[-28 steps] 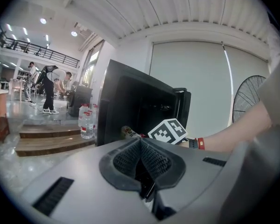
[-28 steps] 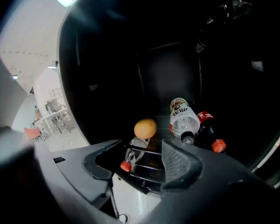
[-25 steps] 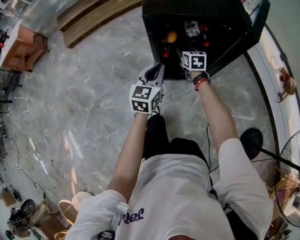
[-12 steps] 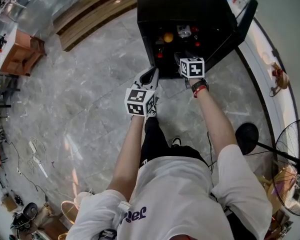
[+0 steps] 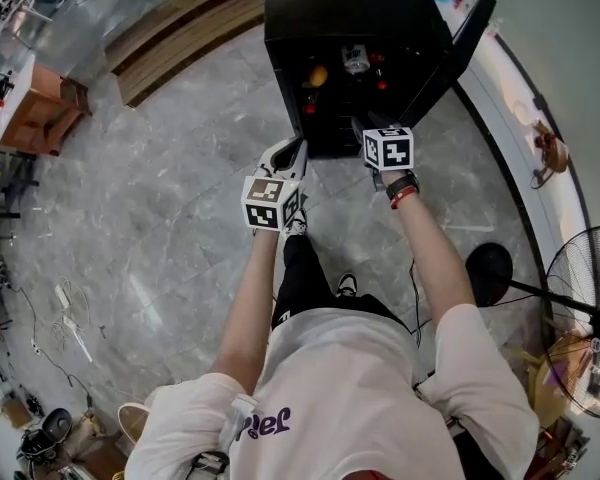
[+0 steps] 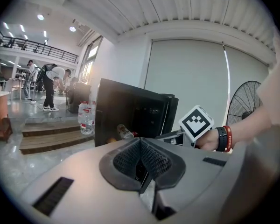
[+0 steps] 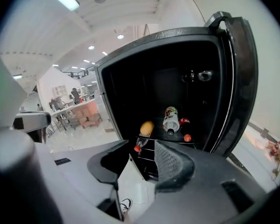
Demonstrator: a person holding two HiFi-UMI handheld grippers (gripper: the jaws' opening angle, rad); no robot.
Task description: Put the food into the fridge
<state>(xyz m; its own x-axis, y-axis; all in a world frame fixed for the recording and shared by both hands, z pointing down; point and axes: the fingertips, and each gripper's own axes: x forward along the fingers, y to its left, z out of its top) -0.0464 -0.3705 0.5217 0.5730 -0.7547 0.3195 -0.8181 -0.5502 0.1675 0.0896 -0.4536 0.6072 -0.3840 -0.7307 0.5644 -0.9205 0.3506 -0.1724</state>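
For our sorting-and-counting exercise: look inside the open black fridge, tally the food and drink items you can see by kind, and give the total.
Bottles: 3
Yellow fruit: 1
Total: 4

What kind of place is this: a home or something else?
Probably a large hall or office lobby, not a home: a wide stone floor, broad wooden steps, and an upper balcony with a railing.
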